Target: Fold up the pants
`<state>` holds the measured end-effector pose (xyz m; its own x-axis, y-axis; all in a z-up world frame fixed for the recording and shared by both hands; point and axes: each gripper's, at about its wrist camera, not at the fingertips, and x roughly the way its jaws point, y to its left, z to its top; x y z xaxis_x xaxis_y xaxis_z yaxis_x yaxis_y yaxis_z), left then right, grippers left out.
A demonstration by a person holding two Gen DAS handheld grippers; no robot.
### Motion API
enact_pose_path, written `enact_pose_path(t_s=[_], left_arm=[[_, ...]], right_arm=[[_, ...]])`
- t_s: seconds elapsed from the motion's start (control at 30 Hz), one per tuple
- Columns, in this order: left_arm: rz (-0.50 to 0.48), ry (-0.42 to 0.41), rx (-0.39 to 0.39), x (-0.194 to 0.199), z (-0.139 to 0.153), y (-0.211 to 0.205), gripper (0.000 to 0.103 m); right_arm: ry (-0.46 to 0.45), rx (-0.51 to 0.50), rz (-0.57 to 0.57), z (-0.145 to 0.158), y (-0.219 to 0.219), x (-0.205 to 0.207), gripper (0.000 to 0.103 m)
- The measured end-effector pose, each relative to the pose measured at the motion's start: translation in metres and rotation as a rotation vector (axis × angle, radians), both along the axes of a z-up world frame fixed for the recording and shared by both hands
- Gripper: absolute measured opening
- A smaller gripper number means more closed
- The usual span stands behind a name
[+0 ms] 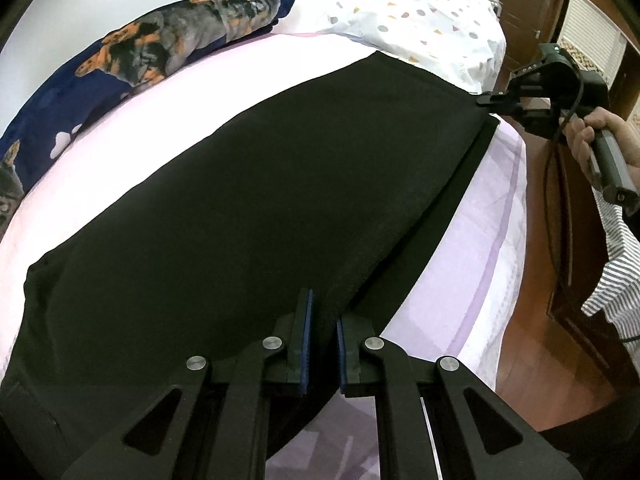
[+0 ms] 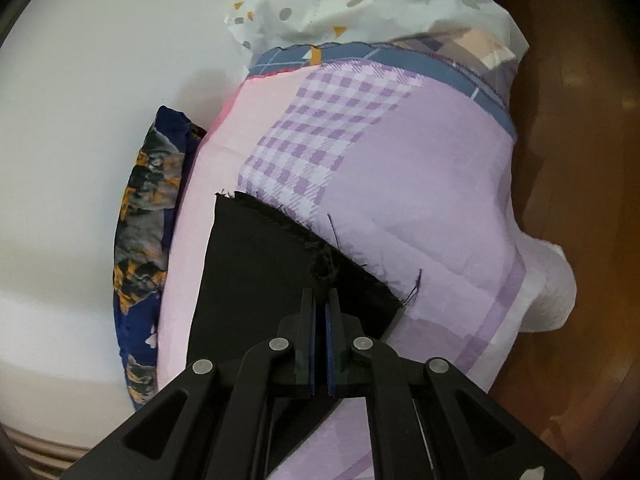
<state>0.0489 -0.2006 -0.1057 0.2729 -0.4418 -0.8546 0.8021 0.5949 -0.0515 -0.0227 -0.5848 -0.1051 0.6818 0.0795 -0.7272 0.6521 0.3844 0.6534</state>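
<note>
Lying flat along the bed (image 1: 472, 264), the black pants (image 1: 224, 216) are pinched at both ends: the left gripper (image 1: 323, 320) clamps one edge, the right gripper (image 2: 321, 300) the frayed hem.

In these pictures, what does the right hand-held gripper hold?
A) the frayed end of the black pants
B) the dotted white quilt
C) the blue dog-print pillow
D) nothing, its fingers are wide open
A: in the right wrist view the right hand-held gripper is shut on the frayed hem of the black pants, which lie on the lilac bedsheet.
</note>
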Motion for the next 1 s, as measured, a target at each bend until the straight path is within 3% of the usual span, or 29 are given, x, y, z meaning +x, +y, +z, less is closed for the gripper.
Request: enact_pose_path(t_s=[0.3, 0.4, 0.53, 0.7, 0.83, 1.0], left_arm=[[0.009, 0.016, -0.008, 0.001, -0.001, 0.002, 0.013], [0.018, 0.050, -0.035, 0.004, -0.001, 0.003, 0.019], [0.063, 0.064, -0.080, 0.011, 0.006, 0.013, 0.036], [0.162, 0.042, -0.237, 0.030, 0.039, 0.051, 0.048], [0.331, -0.017, -0.288, 0.061, 0.060, 0.096, 0.049], [0.538, -0.061, -0.232, 0.090, 0.058, 0.155, 0.049]], right_arm=[[0.066, -0.075, 0.010, -0.009, 0.007, -0.003, 0.002], [0.095, -0.080, 0.014, -0.004, 0.008, -0.001, 0.009], [0.142, -0.117, -0.025, 0.009, 0.007, -0.010, 0.039], [0.140, -0.223, 0.015, 0.042, 0.018, -0.004, 0.039], [0.091, -0.316, 0.188, 0.071, 0.060, 0.044, 0.039], [0.015, -0.347, 0.592, 0.082, 0.166, 0.139, 0.039]])
